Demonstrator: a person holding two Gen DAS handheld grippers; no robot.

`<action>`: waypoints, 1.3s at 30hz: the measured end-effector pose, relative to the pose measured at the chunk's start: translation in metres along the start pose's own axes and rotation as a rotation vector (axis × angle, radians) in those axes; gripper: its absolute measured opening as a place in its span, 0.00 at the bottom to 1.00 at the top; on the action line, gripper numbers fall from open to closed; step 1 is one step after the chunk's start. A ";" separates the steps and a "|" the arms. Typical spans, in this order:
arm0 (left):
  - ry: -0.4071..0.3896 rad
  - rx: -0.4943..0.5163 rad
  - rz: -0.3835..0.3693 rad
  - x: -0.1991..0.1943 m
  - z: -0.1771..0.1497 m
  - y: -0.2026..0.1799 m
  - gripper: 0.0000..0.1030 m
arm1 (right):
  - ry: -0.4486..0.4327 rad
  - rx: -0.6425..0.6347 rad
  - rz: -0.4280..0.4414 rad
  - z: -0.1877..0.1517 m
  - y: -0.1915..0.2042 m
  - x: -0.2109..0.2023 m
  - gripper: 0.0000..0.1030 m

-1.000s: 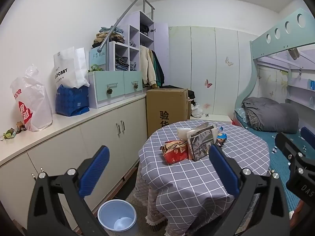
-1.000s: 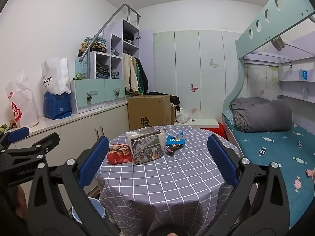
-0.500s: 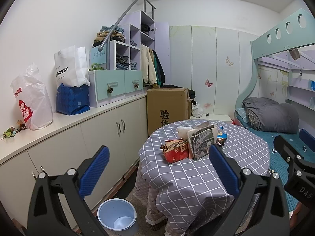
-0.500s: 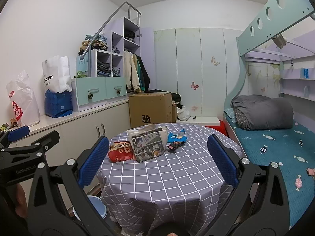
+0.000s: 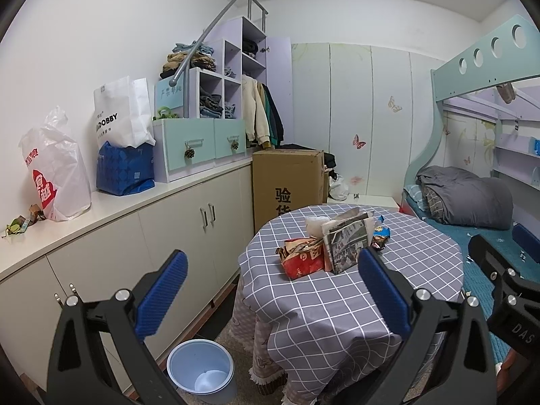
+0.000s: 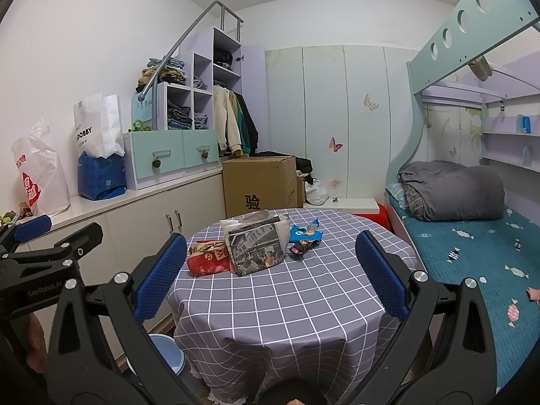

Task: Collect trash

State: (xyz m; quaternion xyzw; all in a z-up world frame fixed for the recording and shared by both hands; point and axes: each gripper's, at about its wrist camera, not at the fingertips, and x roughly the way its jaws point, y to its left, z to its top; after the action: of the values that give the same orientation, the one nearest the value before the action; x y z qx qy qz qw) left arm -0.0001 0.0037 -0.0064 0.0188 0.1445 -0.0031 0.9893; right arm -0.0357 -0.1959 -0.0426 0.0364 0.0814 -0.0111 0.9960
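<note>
— Both claws are hanging wide open and gripping nothing, are they not? The left gripper (image 5: 270, 290) is spreading its ribbed blue pads (image 5: 162, 297) on black angular arms, touching nothing.

— Yes, and the right gripper (image 6: 270, 273) is doing the same, its textured pads (image 6: 379, 273) standing far apart over the near edge of the round table (image 6: 280, 317).

— Starting from the left of the claws, what is lying there?

— Below and left of the left claw a round pale-blue plastic bin (image 5: 201, 373) is standing on the floor beside the table, just in front of smooth white cabinets (image 5: 175, 236).

— And the trash itself?

— It is sitting ahead of both claws, well beyond the pads, on the grey cloth with its white grid. Leftmost, a crumpled red snack packet (image 6: 207, 260) is lying flat. Touching its right side, a printed paper bag (image 6: 256, 248) is standing upright, boxy and creased, with a white crinkled wrapper (image 5: 317, 224) showing behind it.

— Further right?

— Beside the bag a shiny blue wrapper (image 6: 305, 233) is lying next to a small dark foil wrapper (image 6: 302, 246); these two are sitting nearer the right claw's side of the table.

— Past that?

— To the right claw's right, a teal bedspread (image 6: 472, 253) is carrying a folded grey quilt (image 6: 452, 190).
</note>
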 end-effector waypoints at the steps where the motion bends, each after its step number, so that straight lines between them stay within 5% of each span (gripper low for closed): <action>1: 0.000 0.000 0.000 0.000 0.001 0.000 0.96 | 0.001 0.000 0.001 0.000 0.000 0.000 0.95; 39: 0.009 0.003 0.004 0.009 -0.013 0.011 0.96 | 0.018 0.000 0.015 -0.001 0.005 0.007 0.95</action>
State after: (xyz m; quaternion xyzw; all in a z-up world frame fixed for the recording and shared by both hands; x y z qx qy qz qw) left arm 0.0046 0.0154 -0.0206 0.0205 0.1488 -0.0015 0.9887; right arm -0.0288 -0.1910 -0.0438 0.0372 0.0898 -0.0034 0.9953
